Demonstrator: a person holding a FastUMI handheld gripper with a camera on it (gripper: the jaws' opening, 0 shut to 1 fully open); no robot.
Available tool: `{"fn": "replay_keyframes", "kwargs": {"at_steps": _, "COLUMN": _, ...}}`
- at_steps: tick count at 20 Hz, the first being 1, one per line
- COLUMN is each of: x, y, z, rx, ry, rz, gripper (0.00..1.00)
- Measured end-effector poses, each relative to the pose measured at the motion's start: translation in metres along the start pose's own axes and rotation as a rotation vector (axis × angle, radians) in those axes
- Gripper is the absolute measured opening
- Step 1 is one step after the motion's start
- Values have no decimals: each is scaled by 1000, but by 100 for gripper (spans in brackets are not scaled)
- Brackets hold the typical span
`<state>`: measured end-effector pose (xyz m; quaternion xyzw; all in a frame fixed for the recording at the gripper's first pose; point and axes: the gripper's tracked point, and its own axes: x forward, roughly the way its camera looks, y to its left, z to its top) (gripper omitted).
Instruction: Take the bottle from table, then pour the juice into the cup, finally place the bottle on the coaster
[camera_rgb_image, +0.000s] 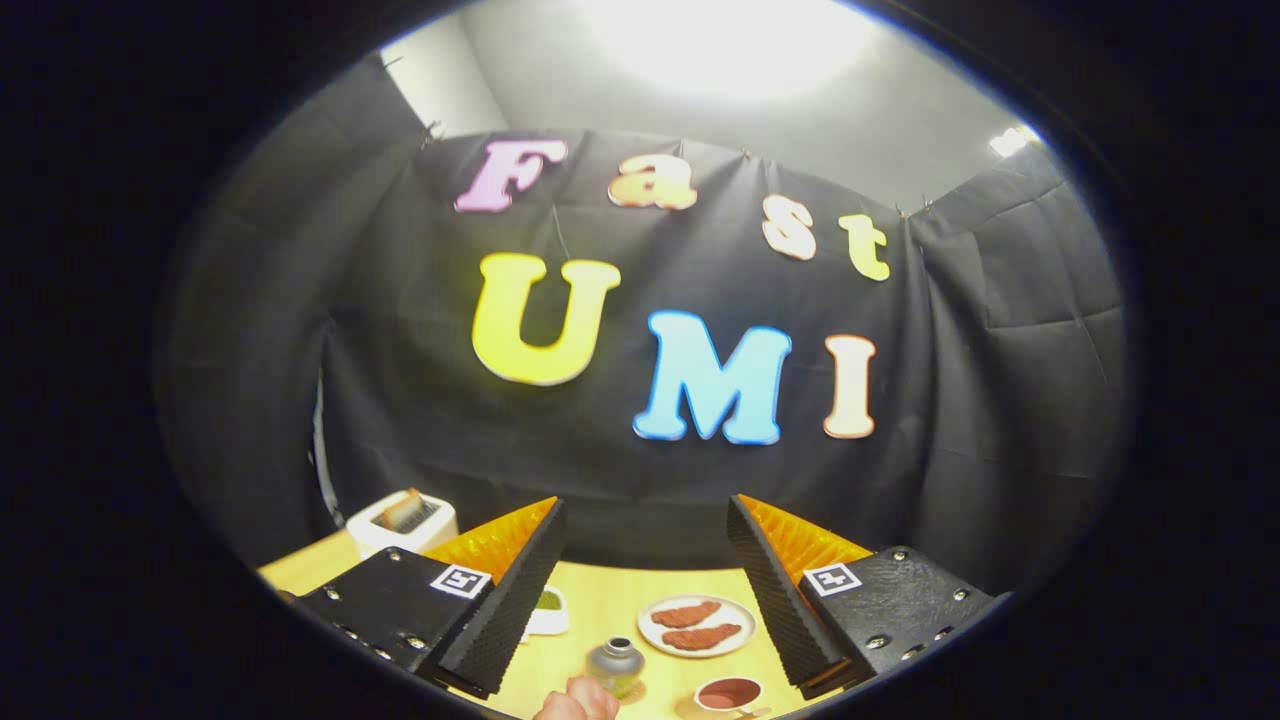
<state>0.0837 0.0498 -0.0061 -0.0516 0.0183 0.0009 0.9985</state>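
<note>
My gripper (645, 520) is open and held high above the wooden table (600, 610), with nothing between its fingers. Far below, between the fingers, stands a small bottle (614, 665) with a dark open mouth. A person's hand (575, 703) touches the table just in front of the bottle. To the right of the bottle sits a white cup (730, 693) with a dark reddish inside. I cannot make out a coaster.
A white plate (697, 627) with two brown pieces of food lies beyond the bottle. A small white dish (548, 612) with something green sits by the left finger. A white toaster (402, 522) stands at the far left of the table.
</note>
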Motion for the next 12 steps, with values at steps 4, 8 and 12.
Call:
{"fn": "replay_keyframes", "kwargs": {"at_steps": 4, "x": -21, "y": -8, "z": 8, "rx": -52, "ry": 30, "rz": 16, "gripper": 98}}
{"fn": "replay_keyframes", "kwargs": {"at_steps": 8, "x": -36, "y": 3, "z": 17, "rx": 17, "ry": -3, "rz": 74, "gripper": 99}}
{"fn": "replay_keyframes", "kwargs": {"at_steps": 12, "x": -42, "y": -9, "z": 15, "rx": 46, "ry": -18, "rz": 79, "gripper": 96}}
